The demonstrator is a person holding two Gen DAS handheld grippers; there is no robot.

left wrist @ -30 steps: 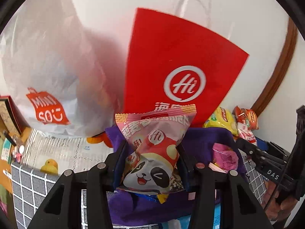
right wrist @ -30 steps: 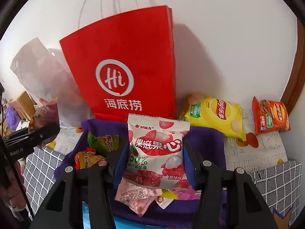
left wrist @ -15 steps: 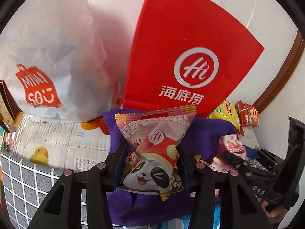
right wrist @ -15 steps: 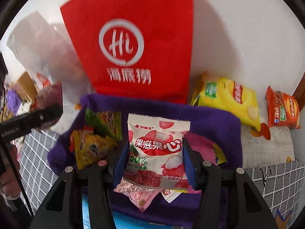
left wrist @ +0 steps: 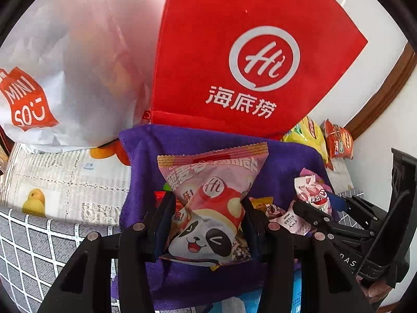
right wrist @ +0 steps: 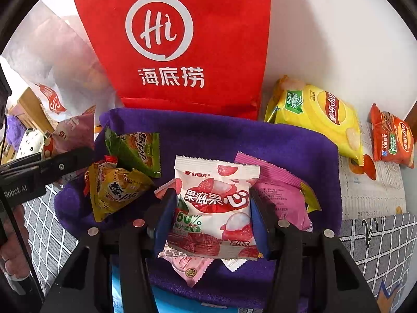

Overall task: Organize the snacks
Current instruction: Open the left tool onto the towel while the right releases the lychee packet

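Observation:
My left gripper (left wrist: 207, 206) is shut on a pink panda snack packet (left wrist: 208, 208) and holds it above a purple cloth (left wrist: 161, 151). My right gripper (right wrist: 212, 206) is shut on a white lychee candy packet (right wrist: 215, 206) over the same purple cloth (right wrist: 195, 133). Several loose packets lie on the cloth: a green one (right wrist: 135, 151), a yellow one (right wrist: 114, 190) and a pink one (right wrist: 281, 198). The right gripper with its packet also shows at the right of the left wrist view (left wrist: 312, 195). The left gripper shows at the left of the right wrist view (right wrist: 65, 167).
A red paper bag (right wrist: 182, 41) stands behind the cloth against the white wall. A white Miniso bag (left wrist: 65, 78) stands to its left. A yellow chips bag (right wrist: 320, 114) and a red chips bag (right wrist: 393, 140) lie to the right. A grey grid tablecloth (left wrist: 34, 242) covers the table.
Both grippers have moved forward and down toward the purple cloth, each still holding its packet. The red bag looms larger in both views.

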